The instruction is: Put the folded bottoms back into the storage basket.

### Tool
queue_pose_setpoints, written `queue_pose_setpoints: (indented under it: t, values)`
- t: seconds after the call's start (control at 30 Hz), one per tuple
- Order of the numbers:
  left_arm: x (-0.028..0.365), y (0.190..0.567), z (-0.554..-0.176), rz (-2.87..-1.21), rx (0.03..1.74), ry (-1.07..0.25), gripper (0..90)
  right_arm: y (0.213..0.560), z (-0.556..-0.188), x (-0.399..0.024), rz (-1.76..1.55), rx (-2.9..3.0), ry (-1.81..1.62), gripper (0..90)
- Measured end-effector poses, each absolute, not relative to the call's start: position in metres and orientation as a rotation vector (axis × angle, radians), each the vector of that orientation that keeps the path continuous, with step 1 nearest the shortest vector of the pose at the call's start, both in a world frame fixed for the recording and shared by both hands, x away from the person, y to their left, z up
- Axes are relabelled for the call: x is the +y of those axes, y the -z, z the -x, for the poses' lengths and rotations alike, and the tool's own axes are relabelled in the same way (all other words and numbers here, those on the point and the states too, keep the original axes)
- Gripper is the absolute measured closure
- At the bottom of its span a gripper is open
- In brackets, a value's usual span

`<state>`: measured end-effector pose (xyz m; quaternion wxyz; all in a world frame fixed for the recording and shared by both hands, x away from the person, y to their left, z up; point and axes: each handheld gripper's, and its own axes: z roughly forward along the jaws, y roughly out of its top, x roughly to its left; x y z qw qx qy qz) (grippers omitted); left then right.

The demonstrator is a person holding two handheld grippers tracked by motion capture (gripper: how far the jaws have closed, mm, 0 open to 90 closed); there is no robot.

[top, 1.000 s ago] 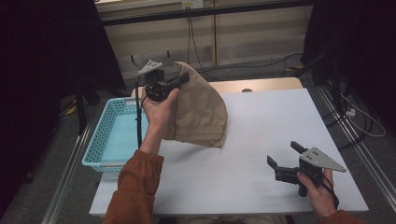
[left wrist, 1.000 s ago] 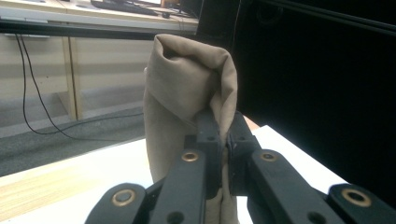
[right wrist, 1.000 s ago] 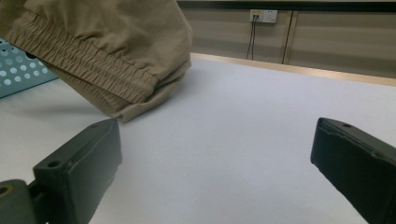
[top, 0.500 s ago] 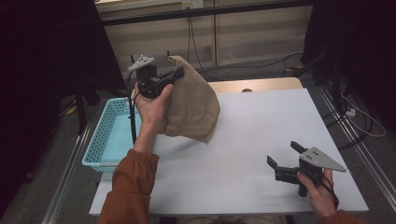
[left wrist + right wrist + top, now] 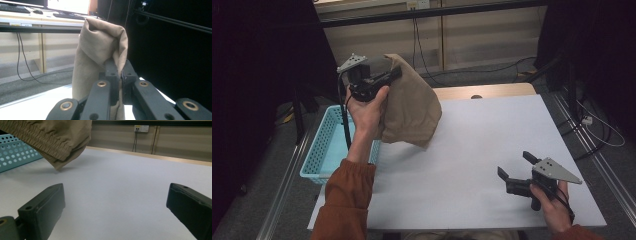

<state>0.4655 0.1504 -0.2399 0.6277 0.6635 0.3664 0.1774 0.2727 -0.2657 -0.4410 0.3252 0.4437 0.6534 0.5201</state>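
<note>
A tan cloth garment [image 5: 412,110] hangs in the air over the table's left side, clear of the white tabletop [image 5: 482,150]. My left gripper [image 5: 394,75] is shut on its top fold, raised high above the table. In the left gripper view the jaws pinch the bunched tan cloth [image 5: 100,47] tightly. Its elastic hem [image 5: 50,137] dangles at the top left of the right gripper view, just above the table. My right gripper [image 5: 517,167] rests near the front right of the table, jaws wide open with nothing between them.
A light blue plastic basket [image 5: 324,150] stands off the table's left edge, its perforated wall [image 5: 15,155] seen behind the cloth. A wooden board [image 5: 492,91] lies along the table's far edge. Dark stands and cables flank both sides.
My left gripper has lifted the tan cloth up and toward the left, so its lower edge has come off the tabletop. The right gripper has stayed where it was.
</note>
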Motion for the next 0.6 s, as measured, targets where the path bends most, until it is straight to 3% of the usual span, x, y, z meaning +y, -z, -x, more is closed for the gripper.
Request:
queue_pose_setpoints:
  t: [0.6]
  values:
    - [0.163,0.215,-0.449,-1.523,0.795,-0.426,87.4,0.441,-0.273,-0.266,-1.162,1.715,-1.364,1.9]
